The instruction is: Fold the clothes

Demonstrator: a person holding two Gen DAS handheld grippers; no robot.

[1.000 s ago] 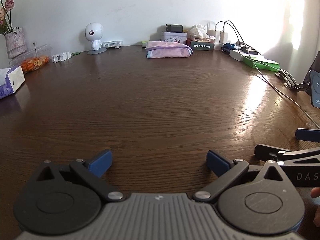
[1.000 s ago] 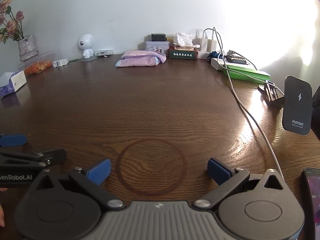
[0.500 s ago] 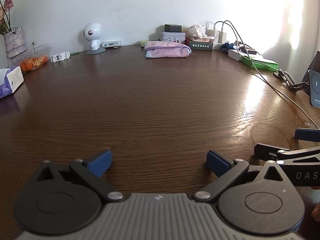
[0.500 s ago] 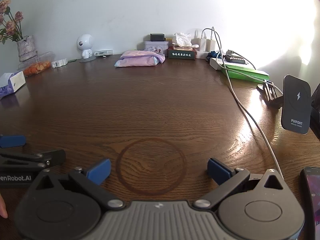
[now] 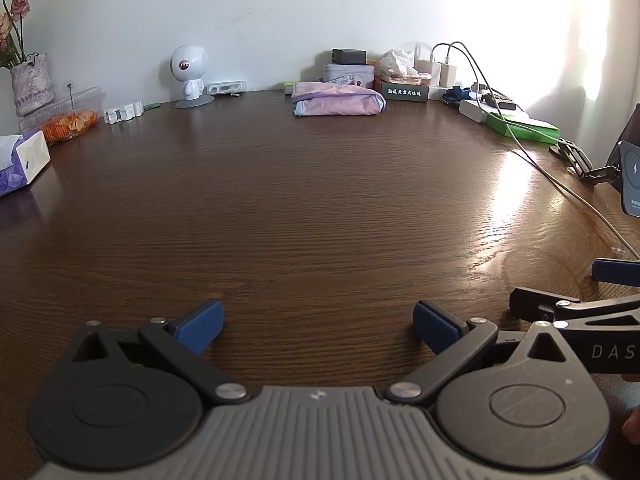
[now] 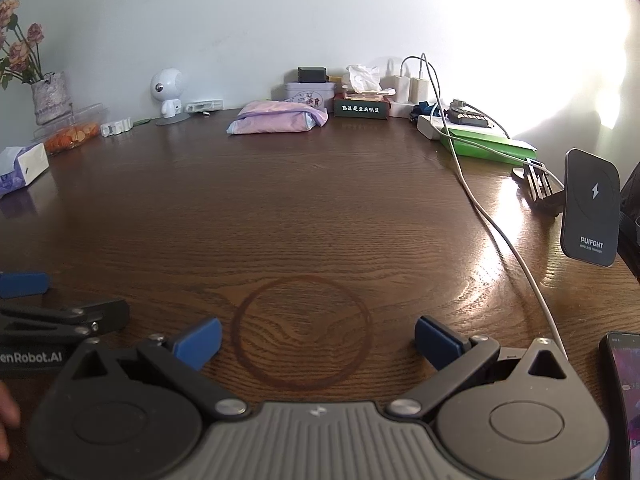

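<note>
We hold the left gripper (image 5: 318,326) low over the near edge of the dark wooden table (image 5: 320,208), its blue-padded fingers spread wide with nothing between them. The right gripper (image 6: 318,336) sits just beside it on the right, released in the same way, its fingers parted over a faint ring mark (image 6: 302,332) in the wood grain. In each wrist view we see the other tool's fingers at the frame edge. Beyond the tongs the middle of the table is bare. The folded pink garment (image 5: 338,98) lies far from us, near the wall, well apart from both grippers. Just behind it stand a decorated tin (image 5: 348,73) and a dark green box (image 5: 404,91) with crumpled tissue on top. To the far left we see a small white robot figure (image 5: 190,74), a clear tray of orange snacks (image 5: 68,120), a flower vase (image 5: 32,84) and a tissue box (image 5: 22,160). On the right, a white cable (image 6: 492,220) runs toward us past a green flat box (image 6: 486,145) and a wireless charger stand (image 6: 590,214); a phone (image 6: 624,396) lies at the near right.
</note>
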